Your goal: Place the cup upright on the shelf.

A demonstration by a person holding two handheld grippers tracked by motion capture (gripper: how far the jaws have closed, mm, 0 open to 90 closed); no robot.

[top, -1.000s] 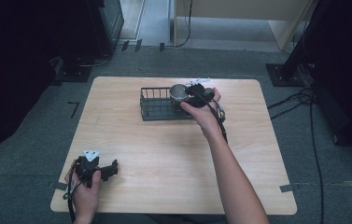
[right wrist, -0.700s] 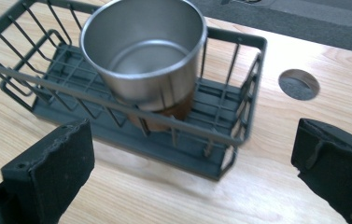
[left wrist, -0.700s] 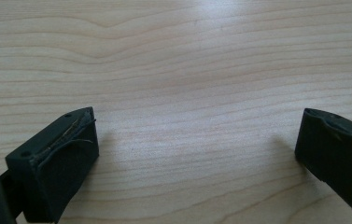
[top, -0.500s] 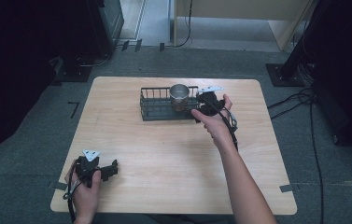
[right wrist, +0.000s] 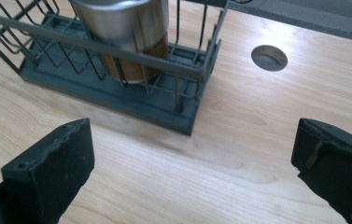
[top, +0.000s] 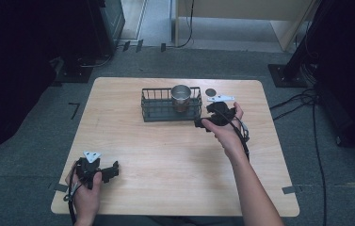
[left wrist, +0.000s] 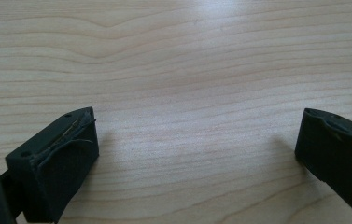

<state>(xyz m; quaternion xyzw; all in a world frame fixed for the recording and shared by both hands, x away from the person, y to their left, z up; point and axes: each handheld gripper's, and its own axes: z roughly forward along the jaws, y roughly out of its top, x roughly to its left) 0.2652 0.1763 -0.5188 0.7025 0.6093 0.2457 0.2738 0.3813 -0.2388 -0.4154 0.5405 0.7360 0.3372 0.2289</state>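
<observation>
The wooden table (top: 175, 155) carries a dark wire basket (top: 161, 110) toward twelve o'clock, with a metal cup (top: 181, 97) standing upright at its right end. The right gripper (top: 202, 123), jaws spread and empty, sits just beside the basket's right end. The left gripper (top: 114, 170), at seven o'clock, is also spread, seemingly resting on the wood.

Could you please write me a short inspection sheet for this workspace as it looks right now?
Surface: wooden table, with a round hole near the far edge.
Job's things: metal cup upright inside the wire basket.
Clutter: nothing seen.
Grippers: left gripper open over bare wood; right gripper open, empty, beside the basket.
Cables: cable trails along the right forearm.
Surroundings: grey floor, floor cables.
</observation>
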